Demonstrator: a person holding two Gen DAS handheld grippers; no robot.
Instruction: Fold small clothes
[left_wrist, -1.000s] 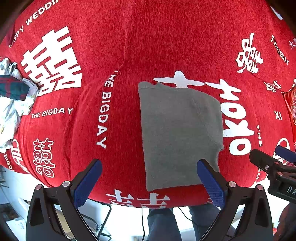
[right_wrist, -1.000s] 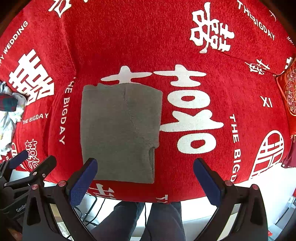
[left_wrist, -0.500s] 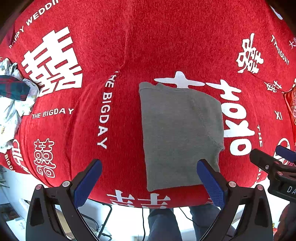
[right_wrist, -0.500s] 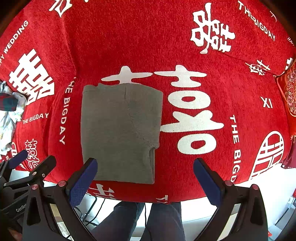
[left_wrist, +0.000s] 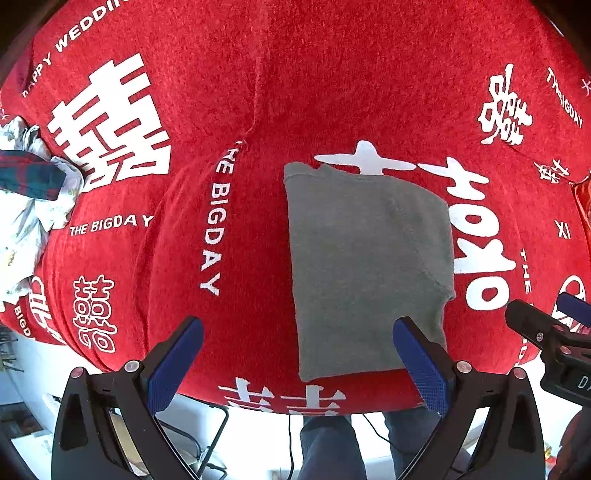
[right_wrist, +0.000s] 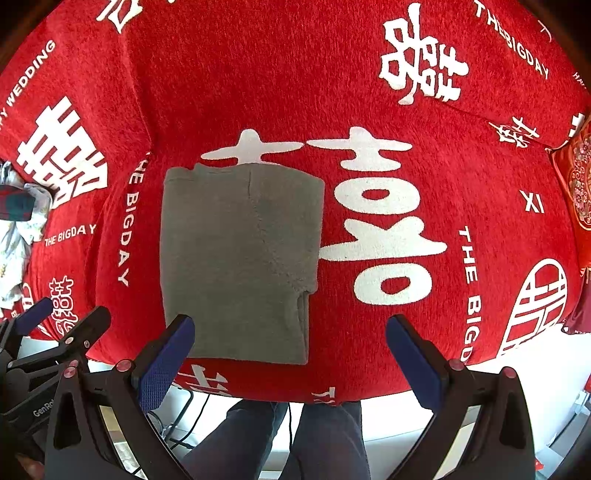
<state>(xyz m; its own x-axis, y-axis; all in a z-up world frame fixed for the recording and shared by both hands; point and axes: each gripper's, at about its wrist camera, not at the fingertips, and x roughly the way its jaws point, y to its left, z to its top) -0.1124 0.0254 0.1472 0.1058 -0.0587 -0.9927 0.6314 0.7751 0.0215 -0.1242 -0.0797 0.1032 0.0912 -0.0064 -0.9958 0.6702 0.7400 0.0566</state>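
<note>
A grey garment (left_wrist: 369, 266) (right_wrist: 240, 258) lies folded into a tall rectangle on the red cloth with white lettering (left_wrist: 240, 92) (right_wrist: 277, 74). My left gripper (left_wrist: 295, 362) hovers above the cloth's near edge, open and empty, its right finger over the garment's lower right corner. My right gripper (right_wrist: 288, 362) is also open and empty, with its left finger over the garment's lower left part. Each gripper shows at the edge of the other's view: the right gripper (left_wrist: 554, 328), the left gripper (right_wrist: 51, 328).
A heap of other clothes (left_wrist: 26, 199) (right_wrist: 14, 221), white patterned with a dark plaid piece, sits at the far left. A red embroidered cushion (right_wrist: 580, 184) lies at the right edge. A person's legs (right_wrist: 295, 439) stand at the near edge.
</note>
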